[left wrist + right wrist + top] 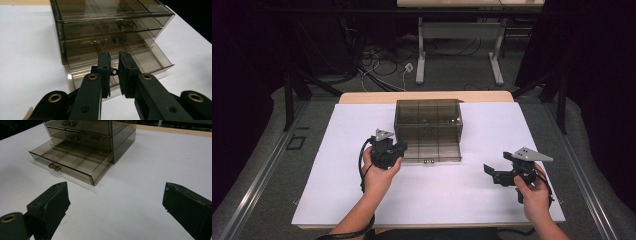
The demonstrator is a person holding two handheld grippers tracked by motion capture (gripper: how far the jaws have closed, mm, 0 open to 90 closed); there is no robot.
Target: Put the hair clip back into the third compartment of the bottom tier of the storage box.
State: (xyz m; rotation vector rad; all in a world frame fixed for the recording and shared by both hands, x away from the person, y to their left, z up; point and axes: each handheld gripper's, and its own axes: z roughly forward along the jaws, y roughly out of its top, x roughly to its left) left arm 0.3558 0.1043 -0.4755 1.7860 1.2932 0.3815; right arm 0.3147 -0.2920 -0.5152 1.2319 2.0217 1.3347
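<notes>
Left gripper (398, 148), jaws nearly together with only a small black clip-like bit between the pads, hangs at the left end of the pulled-out bottom drawer (140, 60) of the smoky plastic drawer cabinet (428, 120). To do this step well, I judge it should stay low and square over a compartment before letting go. Right gripper (490, 171), jaws wide apart and empty, waits well off to the cabinet's right on the white table sheet (492, 200).

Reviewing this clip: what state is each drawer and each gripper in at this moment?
Smoky transparent plastic drawer cabinet: upright on the white table.
Bottom drawer: pulled out, looks empty.
Middle drawer: closed.
Top drawer: closed.
Left gripper: jaws nearly shut, small dark thing between them.
Right gripper: open, holding nothing.
</notes>
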